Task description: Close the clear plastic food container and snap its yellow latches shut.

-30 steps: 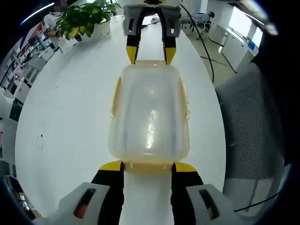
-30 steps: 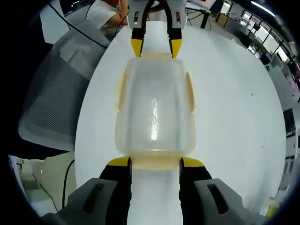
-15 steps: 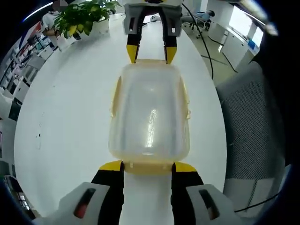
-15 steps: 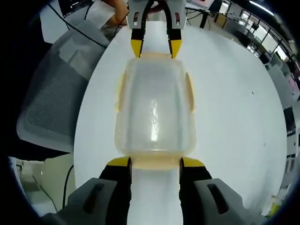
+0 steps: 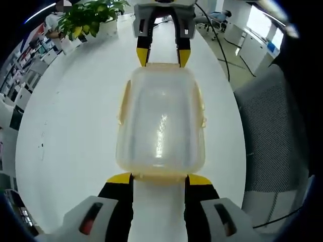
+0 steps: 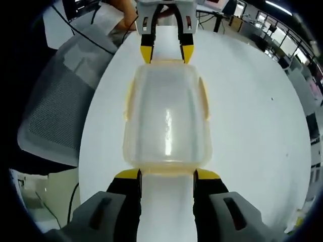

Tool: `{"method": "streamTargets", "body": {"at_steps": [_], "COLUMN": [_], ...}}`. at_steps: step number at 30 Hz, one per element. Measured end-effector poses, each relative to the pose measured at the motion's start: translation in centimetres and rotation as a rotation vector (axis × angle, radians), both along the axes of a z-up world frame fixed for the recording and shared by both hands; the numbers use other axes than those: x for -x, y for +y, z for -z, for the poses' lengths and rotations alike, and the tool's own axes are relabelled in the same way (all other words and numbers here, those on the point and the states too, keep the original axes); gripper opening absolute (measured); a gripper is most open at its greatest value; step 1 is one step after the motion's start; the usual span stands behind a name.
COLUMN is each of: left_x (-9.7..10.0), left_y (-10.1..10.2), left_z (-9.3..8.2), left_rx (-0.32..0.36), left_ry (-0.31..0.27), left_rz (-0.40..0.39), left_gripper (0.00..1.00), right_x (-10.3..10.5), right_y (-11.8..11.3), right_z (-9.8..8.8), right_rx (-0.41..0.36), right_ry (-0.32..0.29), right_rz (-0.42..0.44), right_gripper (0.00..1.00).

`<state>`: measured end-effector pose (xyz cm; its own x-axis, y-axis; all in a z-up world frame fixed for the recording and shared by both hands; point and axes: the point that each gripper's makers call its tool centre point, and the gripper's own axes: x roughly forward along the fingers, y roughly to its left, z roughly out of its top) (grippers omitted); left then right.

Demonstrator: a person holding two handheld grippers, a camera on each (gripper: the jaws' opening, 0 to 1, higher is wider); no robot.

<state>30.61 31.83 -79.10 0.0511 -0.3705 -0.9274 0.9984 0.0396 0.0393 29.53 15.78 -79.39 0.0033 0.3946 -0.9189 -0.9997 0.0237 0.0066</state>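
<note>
The clear plastic food container (image 5: pixel 160 121) stands on the white table (image 5: pixel 75 126) with its lid on and a yellow rim around it. Yellow side latches (image 5: pixel 123 103) lie against its long sides. My left gripper (image 5: pixel 159 179) is open, and its yellow tips flank the near end latch (image 5: pixel 160 176). At the far end my right gripper (image 5: pixel 162 56) is open too, its tips at that end's rim. In the right gripper view the container (image 6: pixel 166 121) lies the same way, with my right gripper (image 6: pixel 166 175) near and my left gripper (image 6: pixel 164 53) far.
A potted plant (image 5: pixel 91 20) stands at the table's far left. A grey mesh chair (image 5: pixel 272 131) is beside the table's right edge, with a black cable (image 5: pixel 222 55) running past it. The chair (image 6: pixel 55 111) is on the left in the right gripper view.
Almost nothing has moved. In the left gripper view the yellow band at the container's near end looks a little thinner than a second ago. Both grippers keep their places.
</note>
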Motion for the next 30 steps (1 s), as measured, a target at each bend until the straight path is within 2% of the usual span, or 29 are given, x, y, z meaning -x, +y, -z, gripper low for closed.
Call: {"method": "streamTargets", "body": {"at_steps": [8,10,18,24,27,30], "left_x": [0.03,-0.22,-0.22,-0.13,-0.23,-0.12], "left_y": [-0.01,0.08,0.1,0.1,-0.07,0.07], "left_z": [0.03,-0.05,-0.02,0.04,0.03,0.23], "left_rx": [0.001,-0.004,-0.008,-0.01,-0.003,-0.009], "left_ry": [-0.002,-0.021,-0.024,-0.025,-0.026,-0.015], "left_rz": [0.016,0.026,0.021,0.033,0.018,0.016], "left_gripper": [0.34,0.34,0.35,0.37,0.42,0.41], "right_x": [0.01,-0.02,-0.02,0.01,-0.09,-0.36], "right_y": [0.07,0.13,0.05,-0.02,-0.24,-0.38], "right_z": [-0.04,-0.04,-0.01,-0.02,0.07,-0.22], "right_rx": [-0.011,-0.02,-0.039,-0.032,-0.029,-0.048], "right_ry": [-0.002,-0.006,0.004,-0.003,0.0,0.017], "right_rz": [-0.013,-0.007,0.029,0.026,0.038,0.087], "right_gripper": [0.38,0.38,0.38,0.38,0.38,0.4]}}
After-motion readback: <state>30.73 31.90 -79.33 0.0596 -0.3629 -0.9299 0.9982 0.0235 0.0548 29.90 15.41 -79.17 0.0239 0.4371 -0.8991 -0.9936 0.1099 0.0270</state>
